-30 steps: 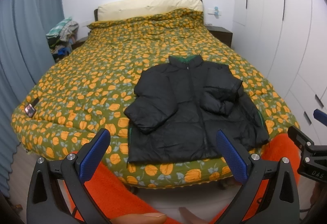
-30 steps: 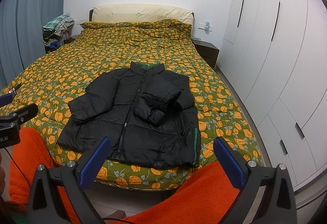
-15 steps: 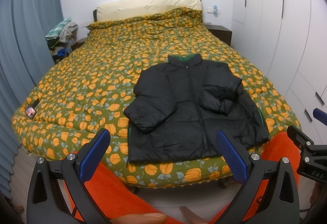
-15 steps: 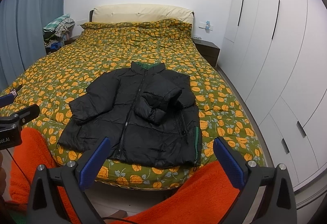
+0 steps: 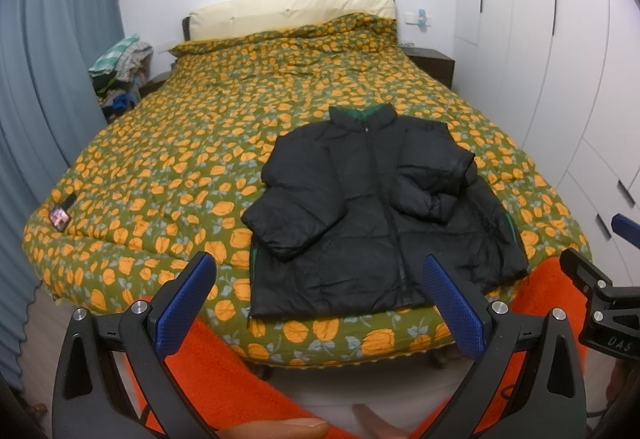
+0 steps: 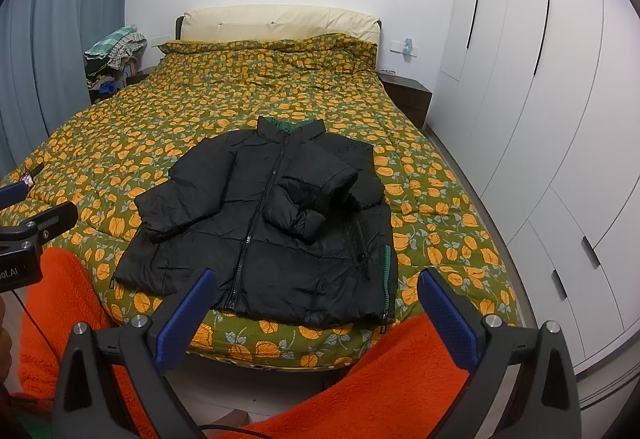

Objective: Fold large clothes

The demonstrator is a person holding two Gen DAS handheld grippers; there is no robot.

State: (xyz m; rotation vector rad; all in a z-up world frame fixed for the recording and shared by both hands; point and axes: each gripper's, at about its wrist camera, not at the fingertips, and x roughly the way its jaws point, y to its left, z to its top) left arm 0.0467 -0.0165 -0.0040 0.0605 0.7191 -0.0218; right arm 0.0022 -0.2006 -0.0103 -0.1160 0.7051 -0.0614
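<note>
Filling most of the room, the bed (image 6: 200, 107) under its orange-flowered quilt serves as the folding surface, and the black puffer jacket (image 6: 256, 231) lies face up near its foot, zipped, hem toward the person, presumably set there for easy reach. One sleeve (image 6: 316, 195) is already folded in across the chest; the other sleeve (image 6: 184, 191) lies out to the side, angled down over the quilt, so the fold is judged partly done. White wardrobe doors (image 6: 540, 119) line one wall, a blue curtain (image 6: 52, 39) the other. A small phone-like object (image 5: 60, 217) rests on the quilt's far corner, well apart from the jacket.

Both tools are held back at the foot of the bed, clear of the garment. The left claw (image 5: 320, 299) stands with its blue pads wide apart and empty; the right claw (image 6: 316, 313) likewise gapes, holding nothing. Orange fleece sleeves (image 6: 400, 371) show beneath each.

Compared with a second ago, the jacket is unmoved; the views differ only by a slight drift.
</note>
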